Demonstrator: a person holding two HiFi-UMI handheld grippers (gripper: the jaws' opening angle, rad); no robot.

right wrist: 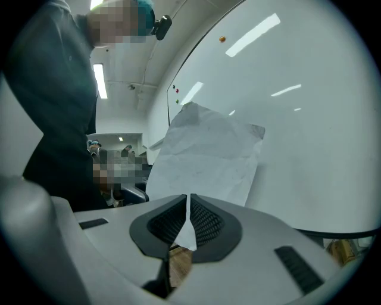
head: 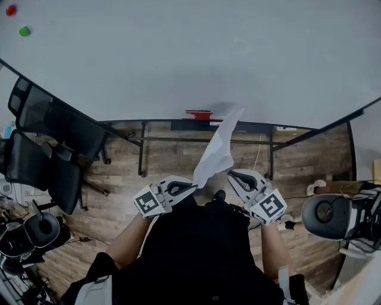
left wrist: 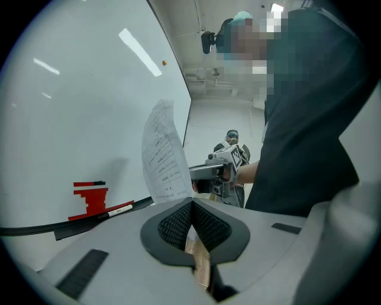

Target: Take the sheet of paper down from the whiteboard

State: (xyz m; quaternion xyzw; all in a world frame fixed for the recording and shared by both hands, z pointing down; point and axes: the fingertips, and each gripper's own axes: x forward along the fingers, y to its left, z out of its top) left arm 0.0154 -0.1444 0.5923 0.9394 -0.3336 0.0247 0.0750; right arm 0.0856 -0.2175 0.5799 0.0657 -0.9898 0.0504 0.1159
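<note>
The white sheet of paper [head: 217, 152] hangs free in front of the whiteboard [head: 178, 59], crumpled and standing up from my two grippers. My left gripper [head: 191, 187] is shut on its lower left corner. In the left gripper view the printed sheet [left wrist: 164, 152] rises out of the shut jaws [left wrist: 191, 202], with my right gripper [left wrist: 229, 164] beyond it. My right gripper [head: 231, 174] is shut on the sheet's lower right edge. In the right gripper view a white sliver of the paper [right wrist: 208, 155] sits pinched between the pads [right wrist: 188, 196], the whiteboard [right wrist: 309, 119] behind it.
A red eraser [head: 199, 114] and a marker lie on the board's tray [head: 155, 124]. A red magnet [head: 11, 10] and a green magnet [head: 24, 31] sit at the board's top left. Black office chairs [head: 53, 149] stand at left, a black and white device [head: 333, 217] at right.
</note>
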